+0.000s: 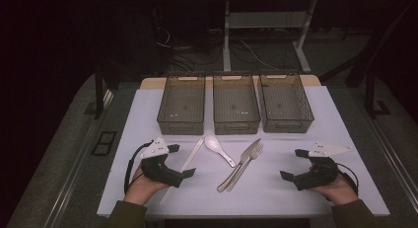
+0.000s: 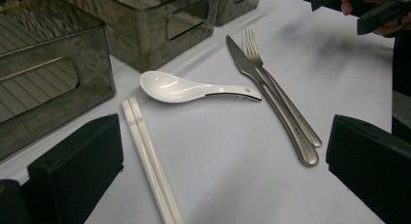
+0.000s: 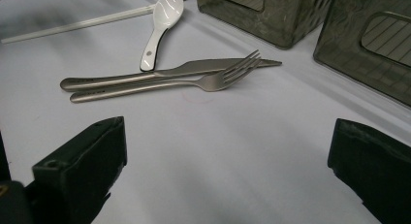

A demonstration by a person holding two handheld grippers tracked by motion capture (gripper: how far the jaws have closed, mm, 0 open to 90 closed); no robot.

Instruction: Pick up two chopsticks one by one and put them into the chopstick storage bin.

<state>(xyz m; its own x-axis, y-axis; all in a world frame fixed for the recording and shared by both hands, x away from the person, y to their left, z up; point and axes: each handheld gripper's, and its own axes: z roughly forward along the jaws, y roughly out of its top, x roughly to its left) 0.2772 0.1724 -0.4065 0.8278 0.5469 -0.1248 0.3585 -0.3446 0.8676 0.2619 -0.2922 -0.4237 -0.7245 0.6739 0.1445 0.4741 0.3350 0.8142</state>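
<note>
In the high view the left gripper sits at the lower left of the frame and the right gripper at the lower right, each held in a hand just above the white tabletop, jaws spread wide with nothing between them, both pointing toward the middle. Between them, in the lower centre, lies the cutlery: a pair of white chopsticks running diagonally just beside the left gripper, a white spoon with its bowl toward the top of the frame, and a metal knife and fork lying side by side and touching, tips toward the upper right. Across the upper middle of the frame three dark see-through bins stand in a row along the far edge of the tabletop. In the left gripper view the chopsticks lie at lower centre, nearest the jaws, apart from them.
</note>
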